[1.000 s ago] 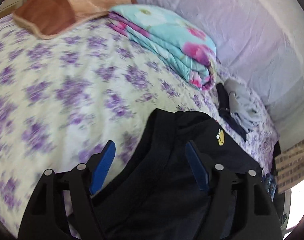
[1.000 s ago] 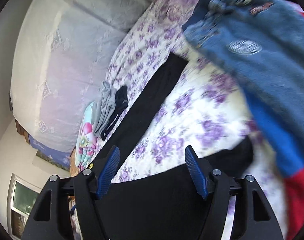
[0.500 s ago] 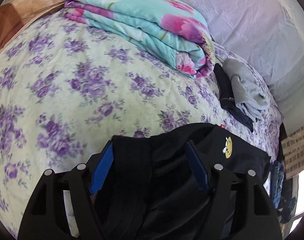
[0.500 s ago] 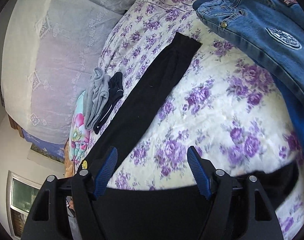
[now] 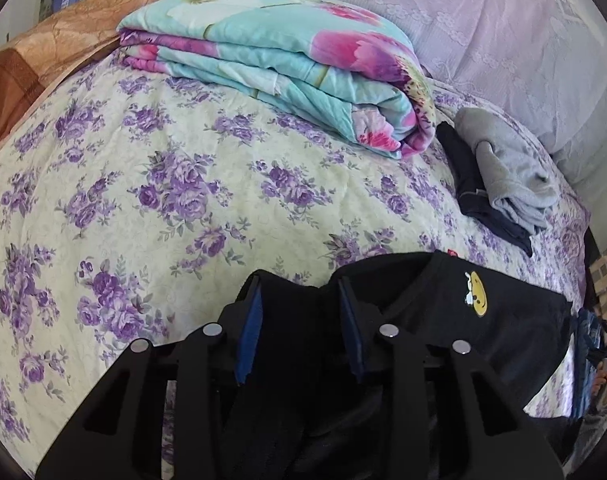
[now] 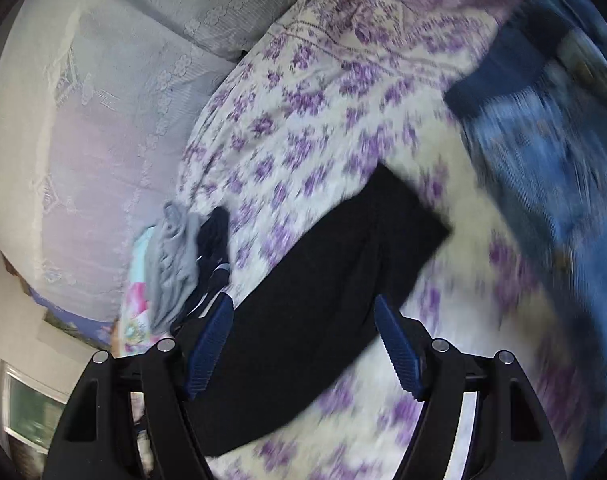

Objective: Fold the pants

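Note:
The black pants (image 5: 463, 344) with a yellow smiley patch (image 5: 476, 295) lie on the floral bedspread (image 5: 183, 200). My left gripper (image 5: 301, 292) has narrowed its blue pads onto the waistband, which bunches up between them. In the right wrist view one black pant leg (image 6: 323, 280) stretches away across the bed. My right gripper (image 6: 303, 312) is open and empty, hovering above that leg.
A folded turquoise floral quilt (image 5: 287, 52) and an orange pillow (image 5: 55, 52) lie at the far side. Folded grey and dark clothes (image 5: 503, 176) sit beside the quilt. Blue jeans (image 6: 543, 140) lie at the right of the bed. A lilac lace-covered surface (image 5: 503, 20) lies behind the bed.
My left gripper has closed from wide open onto the waistband. My right gripper has swung from the nearer black fabric to above the far pant leg, staying open.

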The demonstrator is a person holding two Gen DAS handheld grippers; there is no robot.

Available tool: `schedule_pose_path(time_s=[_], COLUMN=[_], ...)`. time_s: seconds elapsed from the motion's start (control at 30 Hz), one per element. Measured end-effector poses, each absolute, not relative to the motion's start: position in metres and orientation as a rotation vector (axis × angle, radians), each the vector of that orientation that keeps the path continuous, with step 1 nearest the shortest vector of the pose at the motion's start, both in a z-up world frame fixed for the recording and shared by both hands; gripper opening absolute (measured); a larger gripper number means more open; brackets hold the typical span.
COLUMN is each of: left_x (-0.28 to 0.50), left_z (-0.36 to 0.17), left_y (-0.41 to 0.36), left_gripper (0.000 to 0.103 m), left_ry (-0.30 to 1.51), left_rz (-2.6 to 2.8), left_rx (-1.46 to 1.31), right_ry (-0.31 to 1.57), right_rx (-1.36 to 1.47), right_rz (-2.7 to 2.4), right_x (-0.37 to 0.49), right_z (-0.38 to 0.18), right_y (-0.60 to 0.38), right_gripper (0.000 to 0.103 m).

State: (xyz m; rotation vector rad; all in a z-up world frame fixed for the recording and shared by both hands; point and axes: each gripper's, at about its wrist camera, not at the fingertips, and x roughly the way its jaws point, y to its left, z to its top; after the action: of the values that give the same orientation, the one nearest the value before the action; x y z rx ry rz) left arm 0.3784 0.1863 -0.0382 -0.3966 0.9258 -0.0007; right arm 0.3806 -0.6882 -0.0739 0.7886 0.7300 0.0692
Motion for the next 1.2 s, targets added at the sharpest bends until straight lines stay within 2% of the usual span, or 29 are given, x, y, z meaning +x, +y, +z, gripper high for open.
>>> schedule_pose_path(time_s=[0.07,0.13,0.17,0.27,0.4,0.6,0.73,0.8,0.83,0.87,0.9,1.2], left_x=[0.381,0.385,0.386,0.390,0.398,0.399,0.400,0.401,0.401,0.400,0.400,0.387], left_z=[-0.039,-0.042,-0.043,-0.046,-0.050,-0.049,-0.052,-0.054,-0.054,-0.054,-0.053,-0.032], left_y=[0.189,0.190,0.189,0.187,0.189,0.189,0.191,0.192,0.193,0.193,0.193,0.196], left_gripper=[0.035,0.035,0.035,0.035,0.035,0.035,0.036,0.036,0.036,0.036,0.036,0.035], left_ry=[0.936,0.948,0.951,0.963,0.982,0.990,0.991,0.991,0.990,0.989,0.988,0.915], left_rz=[0.007,0.020,0.026,0.046,0.060,0.064,0.062,0.058,0.057,0.056,0.055,0.028], left_rx=[-0.424,-0.435,-0.434,-0.434,-0.460,-0.465,-0.492,-0.503,-0.506,-0.509,-0.512,-0.551], right_ry=[0.740,0.786,0.796,0.844,0.879,0.841,0.923,0.931,0.926,0.919,0.909,0.764], right_rx=[0.732,0.673,0.642,0.592,0.535,0.495,0.397,0.391,0.400,0.406,0.417,0.461], right_rz=[0.037,0.013,-0.014,-0.019,-0.033,-0.034,-0.025,-0.017,-0.010,-0.005,0.007,0.043], right_x=[0.408,0.433,0.443,0.470,0.488,0.493,0.498,0.497,0.496,0.494,0.492,0.433], right_z=[-0.072,-0.076,-0.079,-0.095,-0.109,-0.101,-0.110,-0.114,-0.115,-0.114,-0.113,-0.060], right_y=[-0.699,-0.708,-0.714,-0.725,-0.724,-0.725,-0.715,-0.715,-0.717,-0.717,-0.718,-0.713], right_gripper=[0.073,0.069,0.059,0.040,0.039,0.041,0.039,0.036,0.028,0.014,0.011,0.010])
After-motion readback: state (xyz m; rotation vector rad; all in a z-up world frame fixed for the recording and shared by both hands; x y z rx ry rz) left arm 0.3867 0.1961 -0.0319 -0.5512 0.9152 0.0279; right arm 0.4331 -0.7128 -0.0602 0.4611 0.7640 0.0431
